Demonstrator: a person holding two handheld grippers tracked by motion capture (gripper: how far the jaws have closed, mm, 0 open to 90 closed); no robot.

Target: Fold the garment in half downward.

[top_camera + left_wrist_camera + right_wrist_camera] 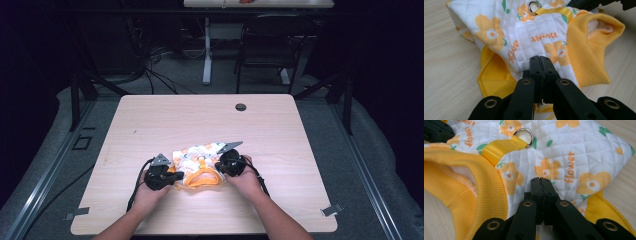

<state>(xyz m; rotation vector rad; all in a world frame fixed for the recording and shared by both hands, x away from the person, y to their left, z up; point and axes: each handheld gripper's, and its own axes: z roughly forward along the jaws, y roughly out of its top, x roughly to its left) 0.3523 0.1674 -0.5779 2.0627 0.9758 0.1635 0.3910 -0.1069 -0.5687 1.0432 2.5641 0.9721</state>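
A small quilted pet vest (199, 154), white with orange flowers and yellow ribbed trim, lies on the wooden table (165, 120) near its front. My left gripper (176, 176) is shut on the vest's left edge; in the left gripper view the jaws (540, 60) press together on the white quilted cloth (524, 35). My right gripper (218, 165) is shut on the right edge, with its tips (540, 181) closed on the cloth (574, 152). A metal D-ring (524, 135) on a yellow strap lies on the vest's top. The yellow collar (586, 47) gapes open between the grippers.
A round cable hole (241, 107) is at the table's back edge. Behind the table stand a black chair (270, 45) and a white table leg (207, 55), with cables on the floor. Bare wood surrounds the vest on all sides.
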